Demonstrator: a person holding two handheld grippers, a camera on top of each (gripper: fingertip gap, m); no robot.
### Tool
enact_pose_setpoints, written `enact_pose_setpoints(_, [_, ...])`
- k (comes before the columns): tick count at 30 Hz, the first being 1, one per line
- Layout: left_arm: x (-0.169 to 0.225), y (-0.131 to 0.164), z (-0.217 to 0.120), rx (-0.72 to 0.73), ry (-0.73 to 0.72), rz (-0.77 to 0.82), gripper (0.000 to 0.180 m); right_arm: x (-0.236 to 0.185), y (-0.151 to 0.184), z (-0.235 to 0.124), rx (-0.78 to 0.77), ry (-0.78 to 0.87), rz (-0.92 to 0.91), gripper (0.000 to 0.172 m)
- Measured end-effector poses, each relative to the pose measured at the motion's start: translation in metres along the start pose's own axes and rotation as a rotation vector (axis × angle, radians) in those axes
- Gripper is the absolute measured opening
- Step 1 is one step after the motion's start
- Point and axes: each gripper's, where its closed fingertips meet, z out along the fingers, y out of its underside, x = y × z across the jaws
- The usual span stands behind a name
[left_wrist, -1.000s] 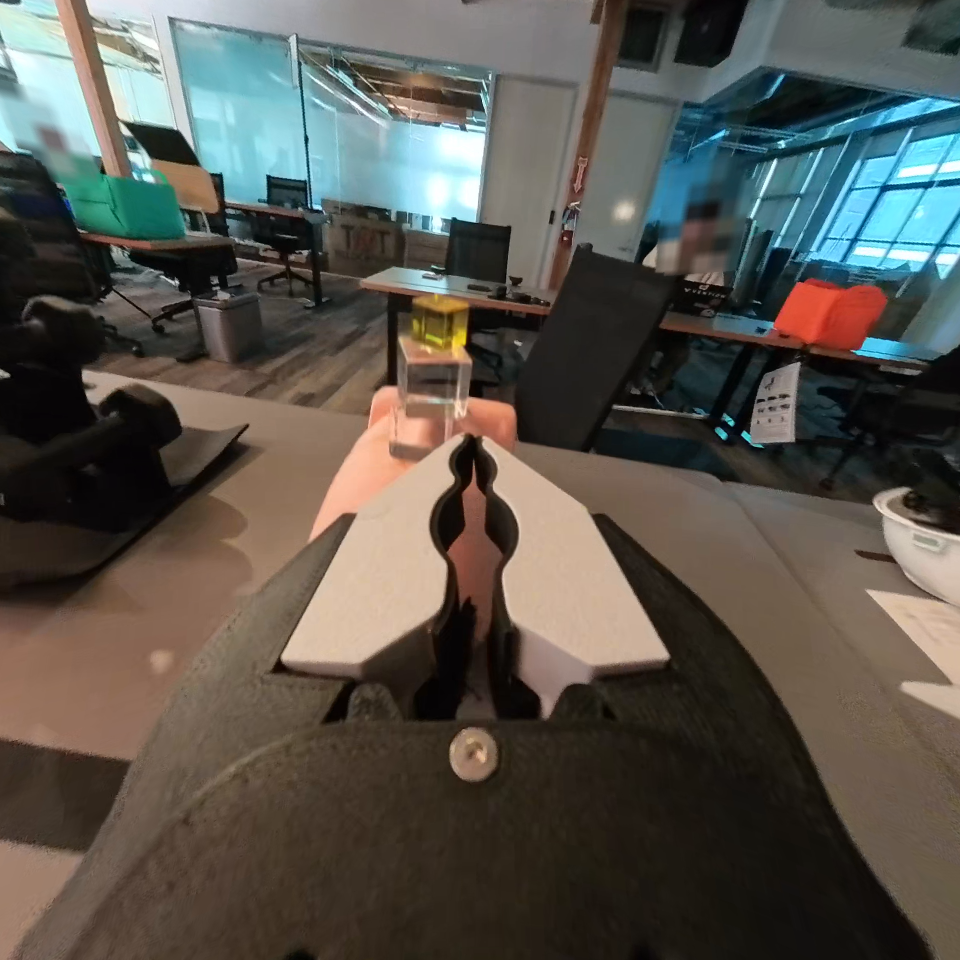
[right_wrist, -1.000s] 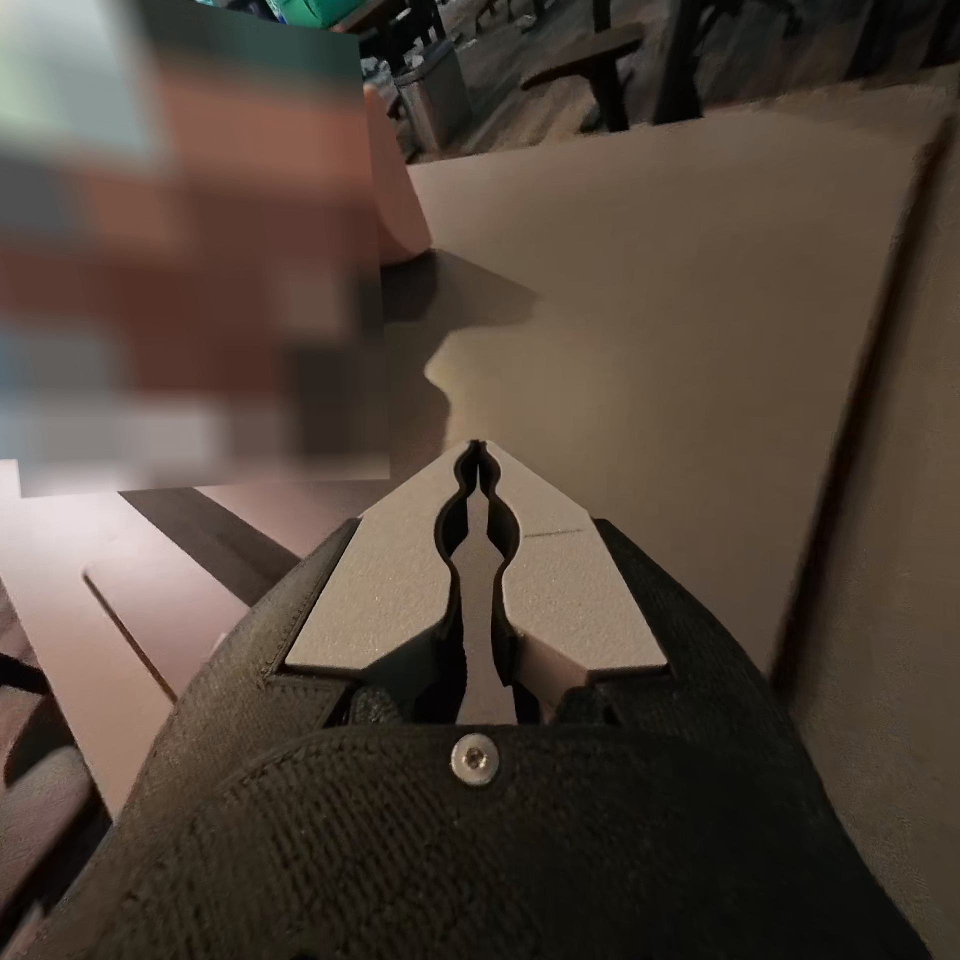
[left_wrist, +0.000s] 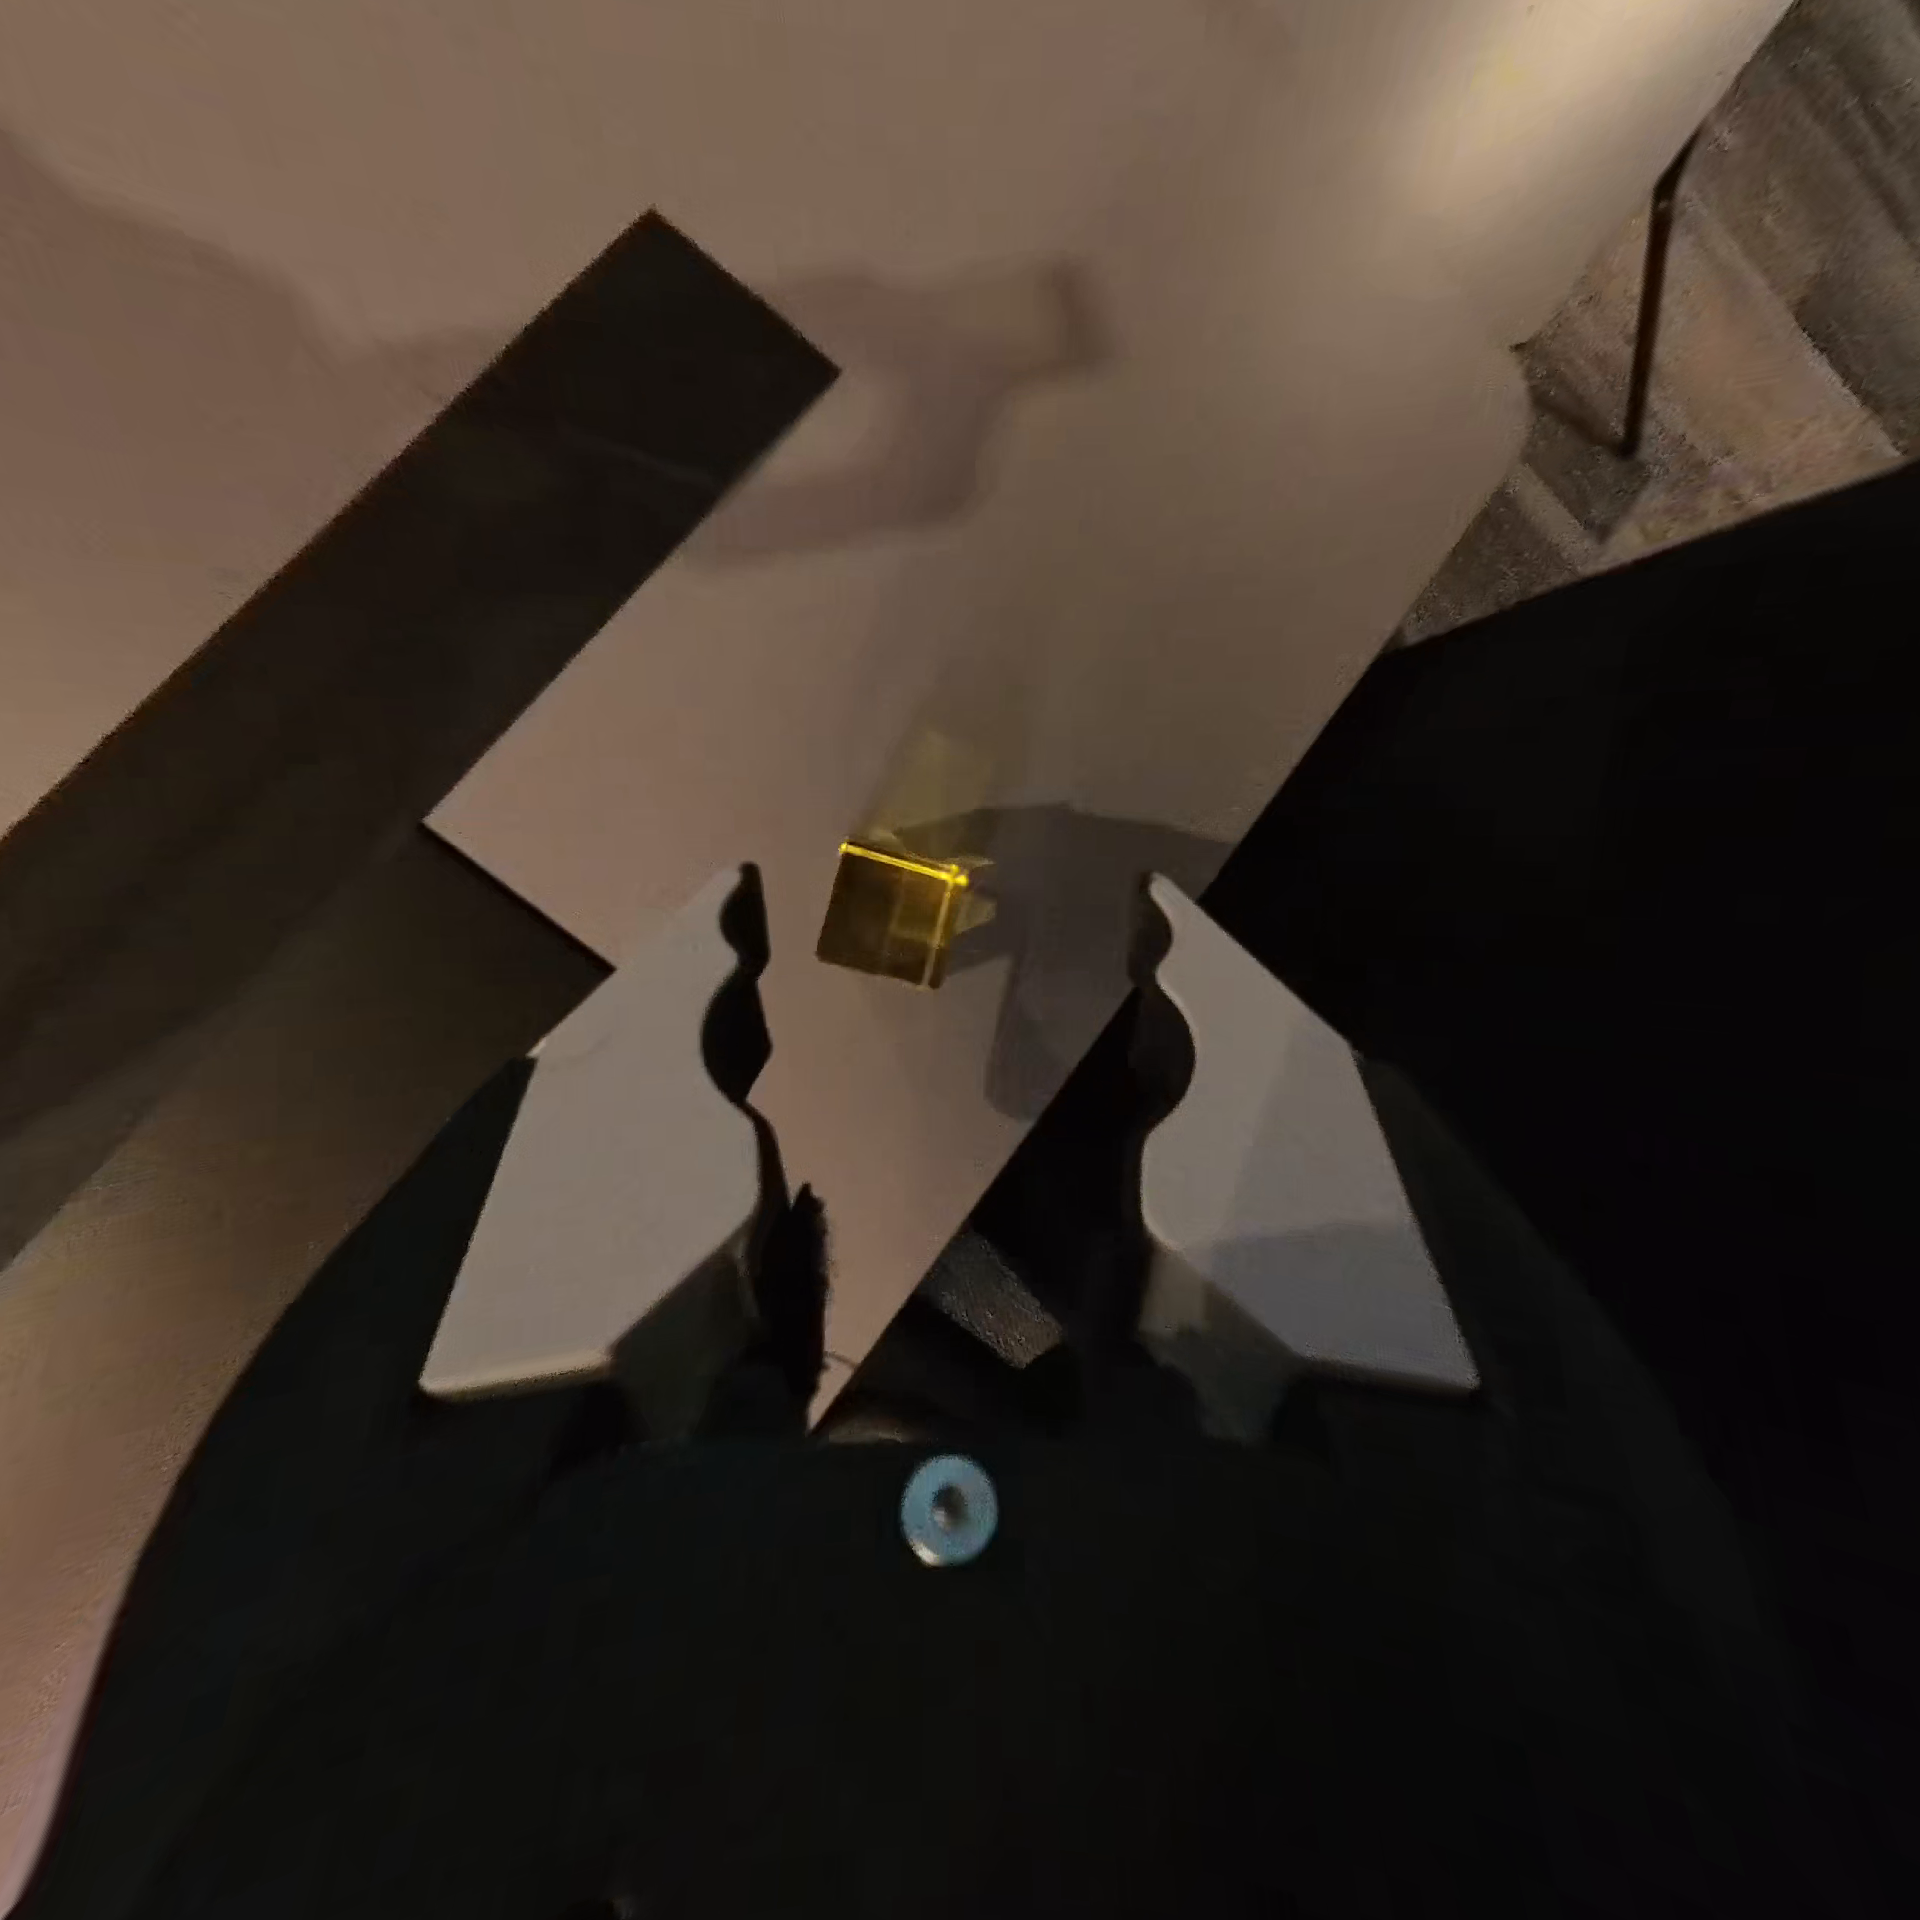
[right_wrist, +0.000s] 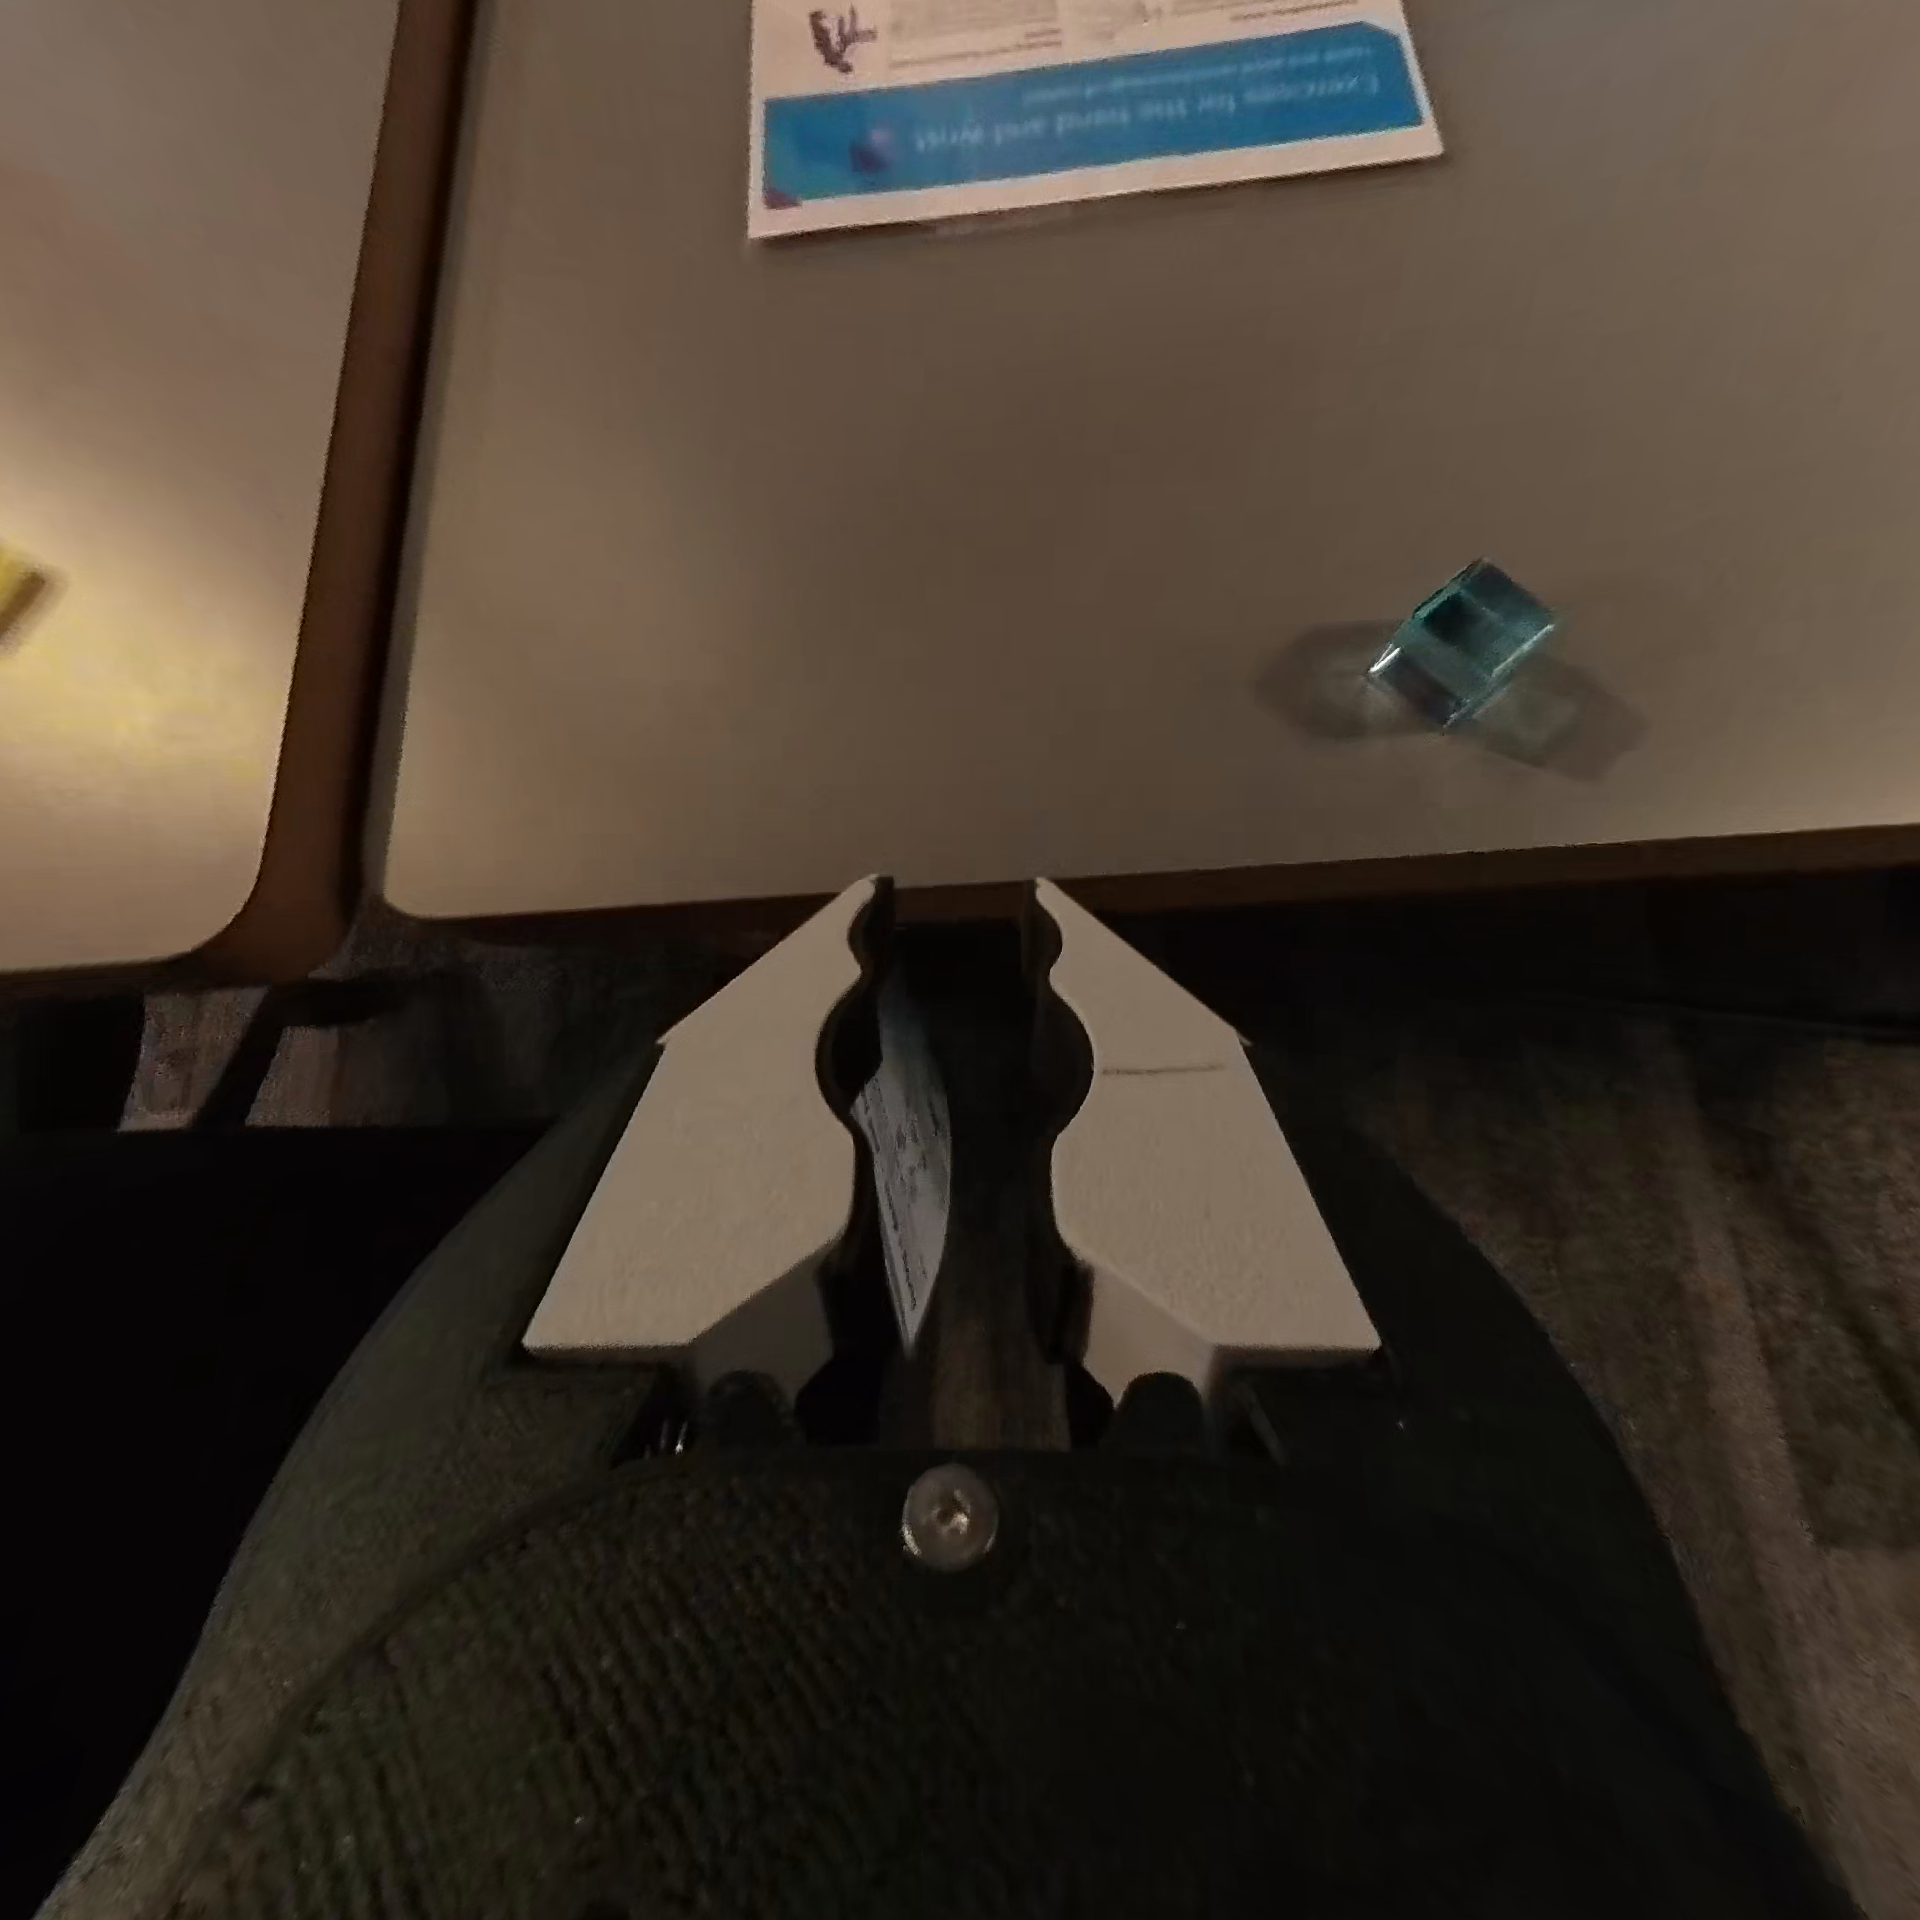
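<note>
Yellow cube (left_wrist: 894, 928) lies on the grey table (left_wrist: 1143, 312) between the left gripper's (left_wrist: 951, 894) wide-spread fingers, touching neither, while the right gripper (right_wrist: 961, 894), part-spread and bare, hangs near a teal cube (right_wrist: 1465, 649).

In the left wrist view a cube (left_wrist: 888, 928) lies on the tabletop (left_wrist: 1039, 208) between the spread fingers of the left tool (left_wrist: 951, 899), touching neither. In the right wrist view the right tool (right_wrist: 961, 899) hangs before the tabletop edge, fingers apart; another cube (right_wrist: 1465, 655) lies ahead to its right, a leaflet (right_wrist: 1091, 114) farther back.
</note>
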Motion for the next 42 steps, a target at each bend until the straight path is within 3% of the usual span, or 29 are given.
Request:
enact_pose_setpoints(6, [-0.008,0.010,0.018,-0.087,-0.058,-0.009,0.028,0.018,0.026,-0.018,-0.046,-0.035,-0.020,0.023])
enact_pose_setpoints(12, [-0.005,-0.013,0.003,0.067,-0.158,-0.100,0.028,0.052,0.063,-0.038,-0.079,0.004,0.044,0.023])
enact_pose_setpoints(17, [0.010,-0.040,-0.025,0.220,-0.241,-0.040,0.028,0.056,0.111,-0.075,-0.041,0.092,0.194,0.024])
enact_pose_setpoints(20, [0.025,-0.051,-0.041,0.315,-0.265,0.034,0.028,0.045,0.162,-0.107,-0.078,0.115,0.231,0.025])
enact_pose_setpoints(25, [0.062,-0.047,-0.058,0.451,-0.255,0.083,0.028,0.023,0.234,-0.192,-0.110,0.174,0.241,0.027])
enact_pose_setpoints(32, [0.123,-0.035,-0.022,0.440,-0.101,0.084,0.028,0.008,0.308,-0.299,-0.134,0.316,0.387,0.032])
enact_pose_setpoints(36, [0.151,-0.034,-0.003,0.435,-0.023,0.120,0.028,-0.007,0.336,-0.314,-0.161,0.318,0.416,0.036])
enact_pose_setpoints(42, [0.180,-0.022,0.025,0.382,0.058,0.132,0.028,-0.022,0.340,-0.312,-0.140,0.281,0.422,0.039])
